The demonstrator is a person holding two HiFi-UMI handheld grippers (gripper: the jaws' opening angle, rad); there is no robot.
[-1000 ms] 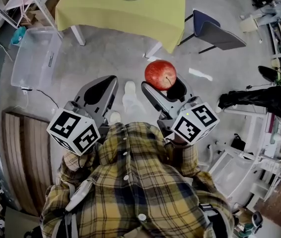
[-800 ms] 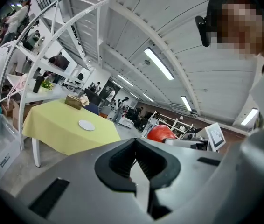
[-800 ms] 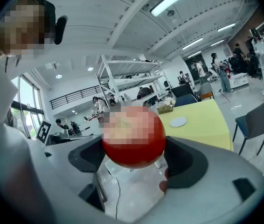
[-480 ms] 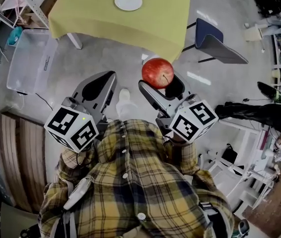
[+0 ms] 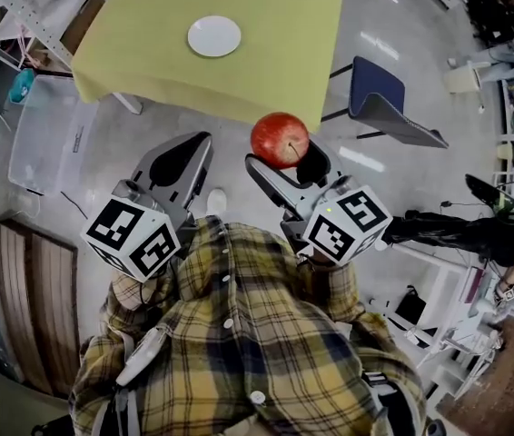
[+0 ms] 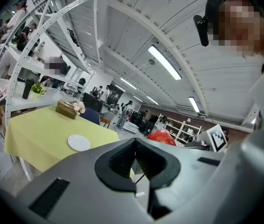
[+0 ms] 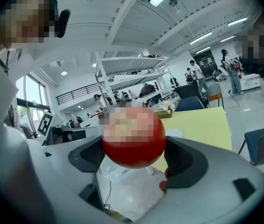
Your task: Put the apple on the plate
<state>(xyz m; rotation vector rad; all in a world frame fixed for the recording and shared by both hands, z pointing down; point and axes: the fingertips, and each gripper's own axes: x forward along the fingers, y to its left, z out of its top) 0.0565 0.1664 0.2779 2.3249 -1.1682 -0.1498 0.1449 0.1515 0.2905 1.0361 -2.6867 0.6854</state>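
A red apple (image 5: 280, 140) is held off the floor between the jaws of my right gripper (image 5: 289, 157); in the right gripper view the apple (image 7: 133, 136) fills the gap between both pads. The white plate (image 5: 214, 36) lies on a yellow-green table (image 5: 275, 53), ahead and a little left of the apple, well apart from it. The plate (image 6: 79, 142) also shows in the left gripper view, left of the jaws. My left gripper (image 5: 198, 145) is beside the right one, over the floor, shut with nothing in it; its pads (image 6: 143, 164) meet.
A blue chair (image 5: 380, 103) stands right of the table. A clear plastic bin (image 5: 44, 134) sits on the floor at the left, with wooden boards (image 5: 34, 280) nearer me. A brown box with flowers (image 6: 66, 109) is on the table's far side. White racks stand at the right.
The table and plate have slid down the head view, closer to me. The right gripper keeps the apple; both grippers hold their pose.
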